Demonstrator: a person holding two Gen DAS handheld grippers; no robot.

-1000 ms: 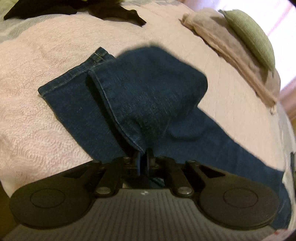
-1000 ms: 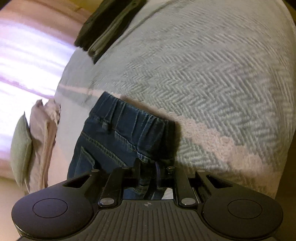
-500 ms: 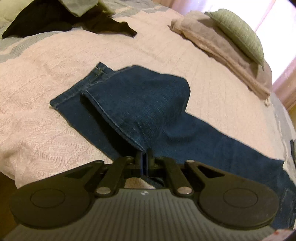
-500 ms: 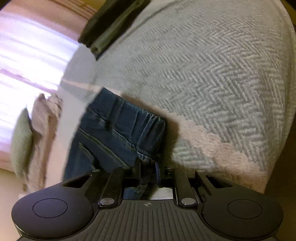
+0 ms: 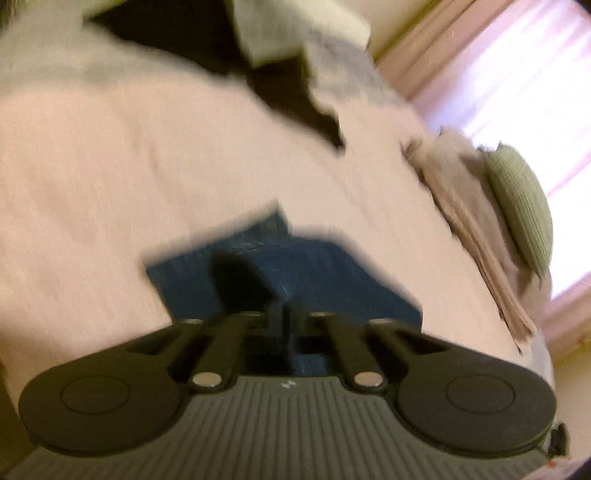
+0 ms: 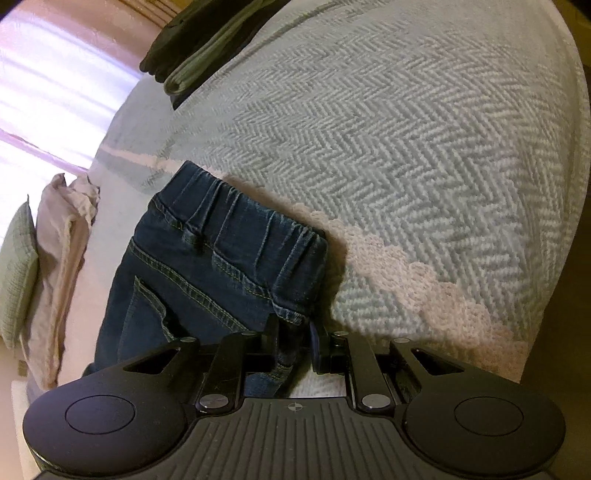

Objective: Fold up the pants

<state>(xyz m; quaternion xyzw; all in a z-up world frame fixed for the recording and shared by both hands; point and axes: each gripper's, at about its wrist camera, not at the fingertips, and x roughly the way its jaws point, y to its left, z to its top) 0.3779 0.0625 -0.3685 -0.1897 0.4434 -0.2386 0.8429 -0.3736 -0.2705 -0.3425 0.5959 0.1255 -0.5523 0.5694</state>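
Jeans (image 6: 207, 273) lie on the bed (image 6: 424, 122), the landmark for everything below. Waistband end sits at the bed's near edge, where the lace-trimmed pink cover meets the grey herringbone blanket (image 6: 388, 110).

My right gripper (image 6: 293, 341): jaws close together and clamped on the waistband corner; denim fills the gap between them and hangs out below.

My left gripper (image 5: 282, 317): jaws fully together, with a raised fold of the jeans' leg (image 5: 306, 273) running up to their tips. This view is blurred, so I note only that the cloth appears pinched there. One hem end lies flat on the pink cover (image 5: 129, 166), just beyond the raised fold.

Other items on the bed: a dark garment (image 5: 295, 99) with a pale cloth (image 5: 295, 29) on it, near the far side; a beige folded blanket (image 5: 469, 221) with a green cushion (image 5: 521, 206) on top, along the window side. In the right view, dark folded clothes (image 6: 192, 48) lie on the herringbone blanket, well apart from the jeans.
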